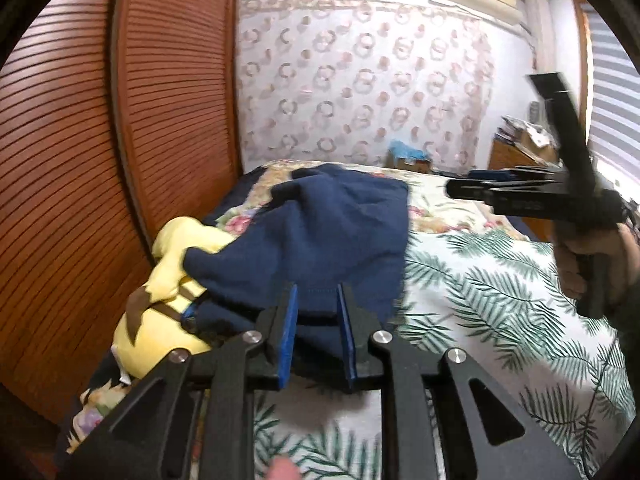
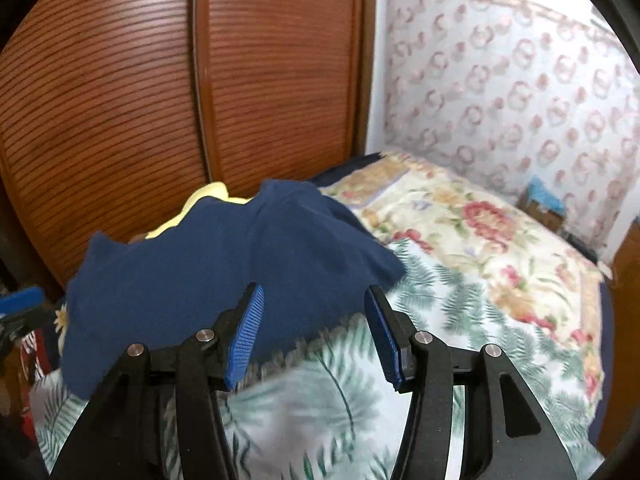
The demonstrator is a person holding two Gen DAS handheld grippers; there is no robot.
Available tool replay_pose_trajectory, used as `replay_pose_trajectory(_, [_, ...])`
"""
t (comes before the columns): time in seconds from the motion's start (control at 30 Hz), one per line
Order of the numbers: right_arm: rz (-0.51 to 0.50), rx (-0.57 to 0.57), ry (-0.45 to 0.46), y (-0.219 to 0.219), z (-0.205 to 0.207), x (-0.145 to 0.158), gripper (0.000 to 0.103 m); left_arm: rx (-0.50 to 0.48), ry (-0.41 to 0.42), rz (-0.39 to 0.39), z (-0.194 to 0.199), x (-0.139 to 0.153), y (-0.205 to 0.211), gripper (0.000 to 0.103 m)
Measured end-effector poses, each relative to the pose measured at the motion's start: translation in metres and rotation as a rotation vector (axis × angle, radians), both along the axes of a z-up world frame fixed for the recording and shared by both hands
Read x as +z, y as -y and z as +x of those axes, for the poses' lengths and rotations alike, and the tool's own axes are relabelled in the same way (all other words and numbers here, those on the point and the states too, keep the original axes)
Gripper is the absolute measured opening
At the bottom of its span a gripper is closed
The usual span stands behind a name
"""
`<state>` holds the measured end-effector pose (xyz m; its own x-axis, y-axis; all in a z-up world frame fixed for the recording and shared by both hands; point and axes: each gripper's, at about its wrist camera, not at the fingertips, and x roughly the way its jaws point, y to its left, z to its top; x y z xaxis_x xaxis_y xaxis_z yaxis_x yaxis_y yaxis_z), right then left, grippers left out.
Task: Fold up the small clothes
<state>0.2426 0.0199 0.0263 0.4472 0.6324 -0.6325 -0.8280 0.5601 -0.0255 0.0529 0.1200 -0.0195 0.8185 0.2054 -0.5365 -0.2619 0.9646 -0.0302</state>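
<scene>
A navy blue garment (image 1: 320, 232) lies rumpled on the bed, partly draped over a yellow plush toy (image 1: 168, 288). It also shows in the right wrist view (image 2: 224, 264). My left gripper (image 1: 318, 296) is open, its blue pads on either side of the garment's near hem, with cloth between the jaws. My right gripper (image 2: 316, 300) is open and empty, above the garment's near right edge. In the left wrist view the right gripper (image 1: 452, 188) hovers at the right, above the bed, held by a hand.
The bed has a leaf-print sheet (image 1: 500, 304) and a floral blanket (image 2: 480, 232) further back. A wooden louvred wardrobe (image 1: 100, 160) stands close along the left. A small box (image 1: 412, 158) and a cluttered wooden dresser (image 1: 520, 148) sit at the far end.
</scene>
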Motion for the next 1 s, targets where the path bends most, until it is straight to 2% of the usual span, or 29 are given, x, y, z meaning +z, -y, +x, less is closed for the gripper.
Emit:
replay_pose_trajectory(0.2, [0.057, -0.111, 0.035, 0.079, -0.050, 0.019, 0.064, -0.106, 0.025, -0.002, 0.004, 0.007, 0.037, 0.019])
replay_pose_trajectory(0.4, [0.109, -0.230, 0.030, 0.143, -0.089, 0.022, 0.087, -0.195, 0.038, -0.023, 0.005, 0.012, 0.068, 0.022])
replay_pose_trajectory(0.7, [0.136, -0.418, 0.067, 0.206, -0.135, 0.031, 0.089, -0.226, 0.041, -0.031, 0.007, 0.022, 0.097, 0.023])
replay_pose_trajectory(1.0, [0.166, -0.549, 0.124, 0.250, -0.166, 0.046, 0.089, -0.265, 0.071, 0.006, 0.013, 0.048, 0.126, 0.024])
